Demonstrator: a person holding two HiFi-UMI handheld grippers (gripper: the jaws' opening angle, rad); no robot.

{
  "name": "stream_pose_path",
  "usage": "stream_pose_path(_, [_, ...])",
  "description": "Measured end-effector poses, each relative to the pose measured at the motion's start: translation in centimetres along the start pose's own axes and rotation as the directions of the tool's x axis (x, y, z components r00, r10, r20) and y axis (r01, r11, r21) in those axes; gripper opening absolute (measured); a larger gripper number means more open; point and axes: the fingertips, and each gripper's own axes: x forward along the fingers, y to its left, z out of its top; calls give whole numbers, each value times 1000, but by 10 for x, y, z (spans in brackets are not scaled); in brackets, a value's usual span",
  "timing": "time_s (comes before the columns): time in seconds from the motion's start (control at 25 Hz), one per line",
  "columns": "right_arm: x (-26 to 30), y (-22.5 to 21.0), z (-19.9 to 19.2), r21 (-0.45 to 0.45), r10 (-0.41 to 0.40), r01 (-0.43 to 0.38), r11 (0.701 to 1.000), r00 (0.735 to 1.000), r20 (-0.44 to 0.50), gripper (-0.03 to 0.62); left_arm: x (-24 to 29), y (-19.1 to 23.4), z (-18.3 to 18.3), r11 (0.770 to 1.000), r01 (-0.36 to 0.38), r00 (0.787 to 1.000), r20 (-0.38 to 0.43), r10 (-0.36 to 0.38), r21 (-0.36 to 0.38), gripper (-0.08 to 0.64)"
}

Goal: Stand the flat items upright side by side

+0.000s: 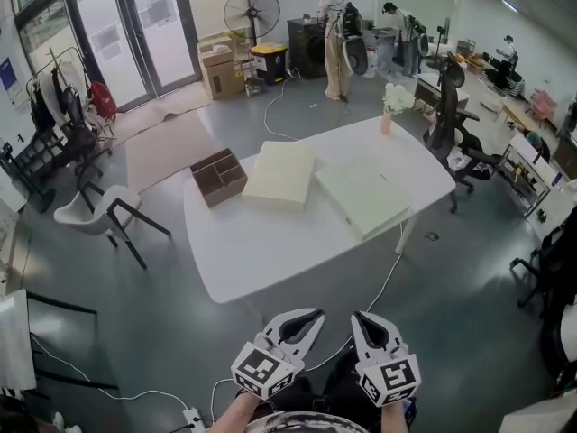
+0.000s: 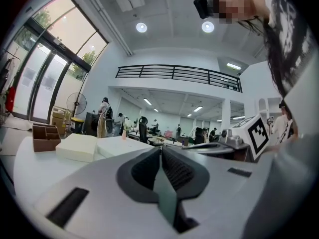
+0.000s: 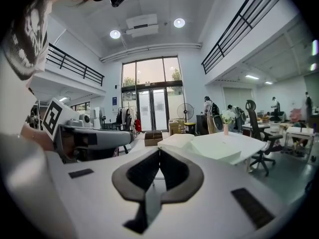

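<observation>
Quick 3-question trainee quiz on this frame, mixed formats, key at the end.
1. True or false: the cream flat item and the pale flat item both lie flat on the table.
2. What sits nearest the brown divided box? A) the cream flat item B) the pale flat item C) the flower vase
3. Fill in: the left gripper and right gripper both have their jaws ____.
Key: 1 true; 2 A; 3 shut, nothing between them.
</observation>
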Motion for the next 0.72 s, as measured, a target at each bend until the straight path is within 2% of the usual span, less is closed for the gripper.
stream_pose_path(0.24, [33,-52,2,3,66,-66,998,998,1,0,48,31,-1,995,-97,995,-16,97,-5,23])
stream_pose_path(0.48, [61,-142,25,-70,97,-97,993,995,-10,2,135,44,14,989,-146,989,0,146,-33,21])
stream_pose_path(0.72, [79,-229,40,14,104,-104,994,994,11,1,210,41,26,987,-157,988,-6,157,-41,23])
